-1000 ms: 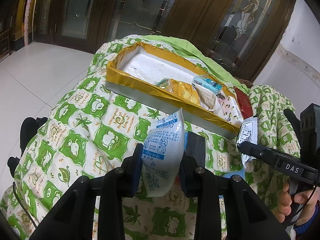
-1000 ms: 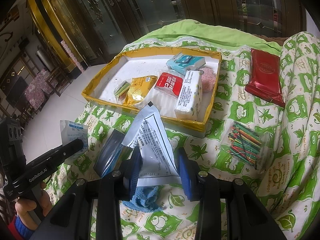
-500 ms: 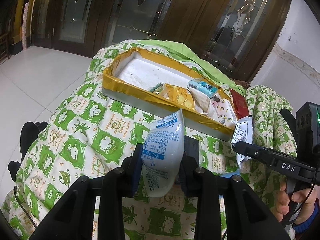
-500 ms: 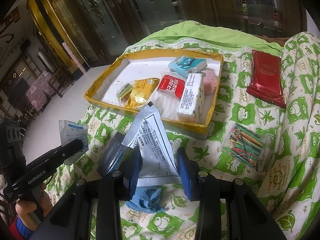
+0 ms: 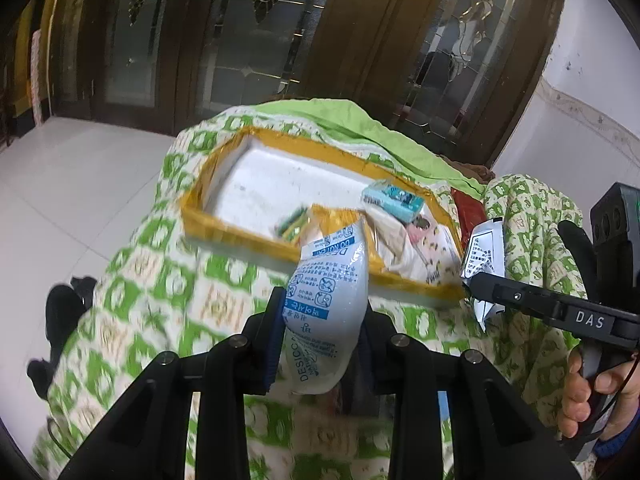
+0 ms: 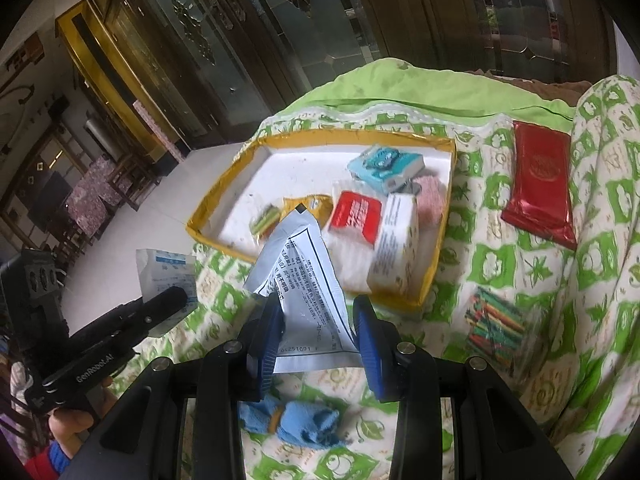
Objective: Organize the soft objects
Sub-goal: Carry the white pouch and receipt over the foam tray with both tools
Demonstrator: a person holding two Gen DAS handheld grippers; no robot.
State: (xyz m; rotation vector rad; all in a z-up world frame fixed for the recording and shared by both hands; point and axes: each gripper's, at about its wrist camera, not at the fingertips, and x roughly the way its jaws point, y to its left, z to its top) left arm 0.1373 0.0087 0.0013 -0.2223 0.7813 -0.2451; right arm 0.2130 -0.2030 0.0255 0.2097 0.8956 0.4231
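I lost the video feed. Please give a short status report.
Left gripper shut on desiccant pouch. Right gripper shut on silver sachet. Both short of yellow-rimmed tray. Nothing in the way.

My left claw is clamped on a desiccant packet, my right claw on a white sachet; both tilt down toward the yellow-rimmed tray, one hand on each grip.
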